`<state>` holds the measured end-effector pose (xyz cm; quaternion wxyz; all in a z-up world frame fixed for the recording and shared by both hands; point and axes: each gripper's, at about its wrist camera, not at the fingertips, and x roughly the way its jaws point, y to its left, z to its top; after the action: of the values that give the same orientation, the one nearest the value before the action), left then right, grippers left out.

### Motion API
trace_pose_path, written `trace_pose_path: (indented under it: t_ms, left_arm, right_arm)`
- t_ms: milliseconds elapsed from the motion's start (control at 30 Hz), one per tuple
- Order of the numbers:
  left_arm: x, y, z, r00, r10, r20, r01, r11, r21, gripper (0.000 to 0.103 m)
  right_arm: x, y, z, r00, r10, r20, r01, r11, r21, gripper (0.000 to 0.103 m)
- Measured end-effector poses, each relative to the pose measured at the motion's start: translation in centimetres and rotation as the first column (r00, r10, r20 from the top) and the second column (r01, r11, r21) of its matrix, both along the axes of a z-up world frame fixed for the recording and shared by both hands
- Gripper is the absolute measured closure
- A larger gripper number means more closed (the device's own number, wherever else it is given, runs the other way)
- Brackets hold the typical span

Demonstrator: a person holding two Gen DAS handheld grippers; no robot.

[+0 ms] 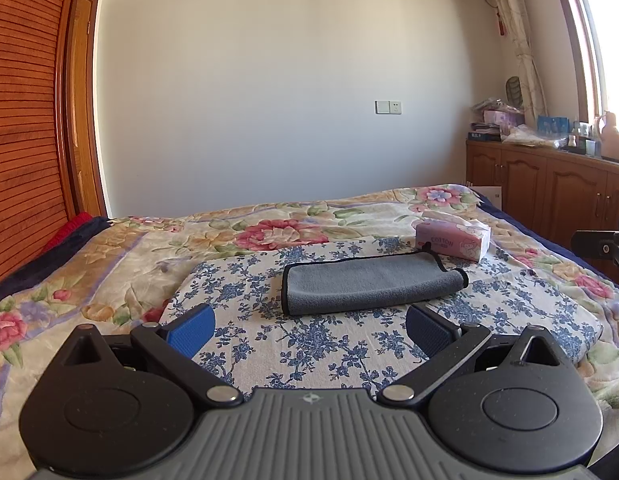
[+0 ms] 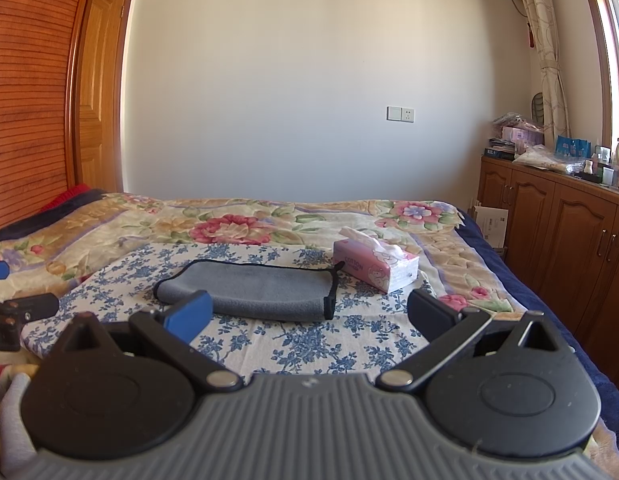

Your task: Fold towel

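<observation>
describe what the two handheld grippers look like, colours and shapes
The left gripper and the right gripper look alike: a ribbed grey body, two round black discs, black link arms on silver pivots, and flat fingers faced with blue pads. A small emblem marks the grey body. No cables or sleeves show.

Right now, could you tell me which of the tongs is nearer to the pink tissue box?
Right, by my judgement. The right tongs sit open just short and left of the tissue box. The left tongs, also open, sit farther left, with the folded grey towel between them and the box.
</observation>
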<state>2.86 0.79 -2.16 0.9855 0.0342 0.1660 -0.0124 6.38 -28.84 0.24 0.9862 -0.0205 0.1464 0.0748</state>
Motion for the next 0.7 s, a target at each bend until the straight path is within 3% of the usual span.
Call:
trace_pose_path:
  t_ms: [700]
  left_arm:
    - [-0.04,-0.09,-0.03,1.0,0.001,0.0,-0.001,1.0,0.002,0.0]
  right_arm:
    - [-0.06,0.09,0.0,1.0,0.001,0.0,-0.001,1.0,-0.002,0.0]
